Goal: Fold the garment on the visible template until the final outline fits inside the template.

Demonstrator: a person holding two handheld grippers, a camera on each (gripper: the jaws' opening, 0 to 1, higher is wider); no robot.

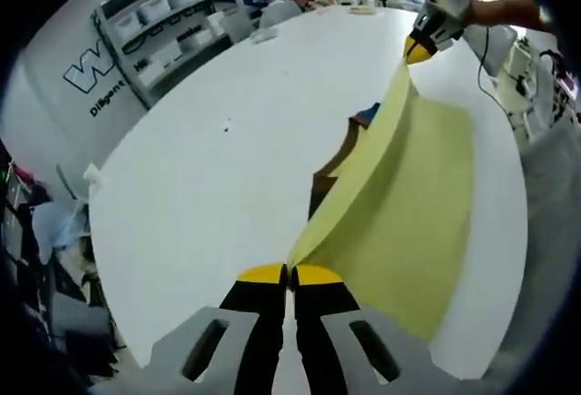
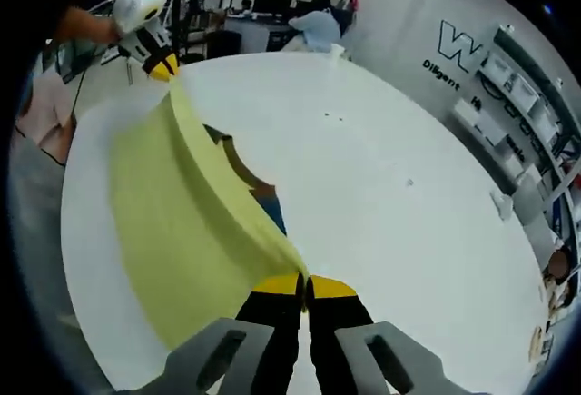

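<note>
A pale yellow garment (image 1: 408,204) is held up off the white table (image 1: 218,186), stretched in a taut edge between both grippers, and its lower part drapes down to the tabletop. My left gripper (image 1: 289,274) is shut on one corner of it. My right gripper (image 2: 304,283) is shut on the other corner. Each gripper also shows far off in the other's view: the right gripper (image 1: 420,46) and the left gripper (image 2: 162,66). A brown sheet (image 1: 345,145) with a blue part (image 1: 369,113) lies on the table, mostly hidden behind the garment; it also shows as brown sheet (image 2: 238,166).
Shelves with white bins (image 1: 172,14) line the wall behind the table. A seated person (image 1: 295,0) is at the far edge. The holder's body (image 2: 36,132) stands close to the table's side. Bare white table (image 2: 390,195) stretches beyond the garment.
</note>
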